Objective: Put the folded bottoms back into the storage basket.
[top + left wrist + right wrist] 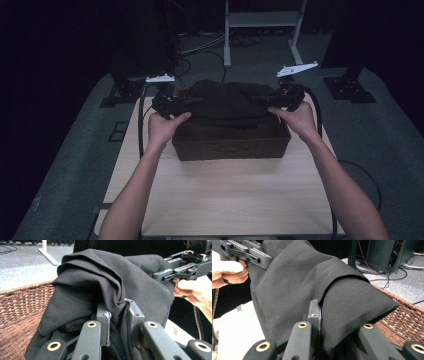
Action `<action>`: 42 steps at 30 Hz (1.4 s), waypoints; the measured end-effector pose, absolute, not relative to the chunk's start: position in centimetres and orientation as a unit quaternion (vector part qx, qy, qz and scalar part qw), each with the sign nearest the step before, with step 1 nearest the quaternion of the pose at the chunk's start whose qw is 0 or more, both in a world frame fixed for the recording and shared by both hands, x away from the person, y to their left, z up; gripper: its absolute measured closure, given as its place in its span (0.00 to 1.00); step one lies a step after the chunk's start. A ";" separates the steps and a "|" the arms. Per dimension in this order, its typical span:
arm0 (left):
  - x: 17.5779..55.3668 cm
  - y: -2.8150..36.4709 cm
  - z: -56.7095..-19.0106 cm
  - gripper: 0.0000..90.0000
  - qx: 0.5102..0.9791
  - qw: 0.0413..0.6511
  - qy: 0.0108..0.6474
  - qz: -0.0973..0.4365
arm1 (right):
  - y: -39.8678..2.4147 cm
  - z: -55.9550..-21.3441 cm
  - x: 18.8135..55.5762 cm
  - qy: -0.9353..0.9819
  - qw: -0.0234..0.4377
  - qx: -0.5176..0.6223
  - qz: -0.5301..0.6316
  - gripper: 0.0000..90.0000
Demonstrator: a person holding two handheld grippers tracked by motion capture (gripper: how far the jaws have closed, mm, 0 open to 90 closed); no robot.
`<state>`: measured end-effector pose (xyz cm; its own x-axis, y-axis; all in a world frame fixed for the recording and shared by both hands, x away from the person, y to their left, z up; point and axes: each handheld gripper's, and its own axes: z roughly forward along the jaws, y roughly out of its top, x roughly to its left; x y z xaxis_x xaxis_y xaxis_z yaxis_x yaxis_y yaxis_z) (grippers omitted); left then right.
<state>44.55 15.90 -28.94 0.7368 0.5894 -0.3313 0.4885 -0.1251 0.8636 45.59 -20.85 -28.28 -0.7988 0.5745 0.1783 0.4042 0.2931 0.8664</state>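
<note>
Dim grey floor surrounds our pale worktop [225, 200]. We judge the step as carrying: left tongs [119, 315] and right tongs [319, 312] each pinch the black cloth [225, 102] above the wicker basket [230, 147]. Next we lower it in evenly.

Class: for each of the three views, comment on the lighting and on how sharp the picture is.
High view: dim, the surroundings almost black, so the black garment barely separates from the wicker basket. Left gripper view: brighter, fabric folds crisp, its near left gripper slightly soft. Right gripper view: evenly lit, right gripper soft, the background cables blurred.
</note>
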 end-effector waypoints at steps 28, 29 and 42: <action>48.9 15.6 -32.4 0.84 0.742 0.528 0.411 0.033 | -20.4 -31.0 50.4 0.806 0.058 0.345 0.477 0.81; 49.2 15.4 -32.8 0.84 0.743 0.525 0.415 0.029 | -20.6 -31.3 50.7 0.805 0.053 0.351 0.475 0.81; 50.7 14.8 -35.2 0.84 0.744 0.498 0.446 0.017 | -20.4 -33.3 52.5 0.811 0.039 0.376 0.447 0.81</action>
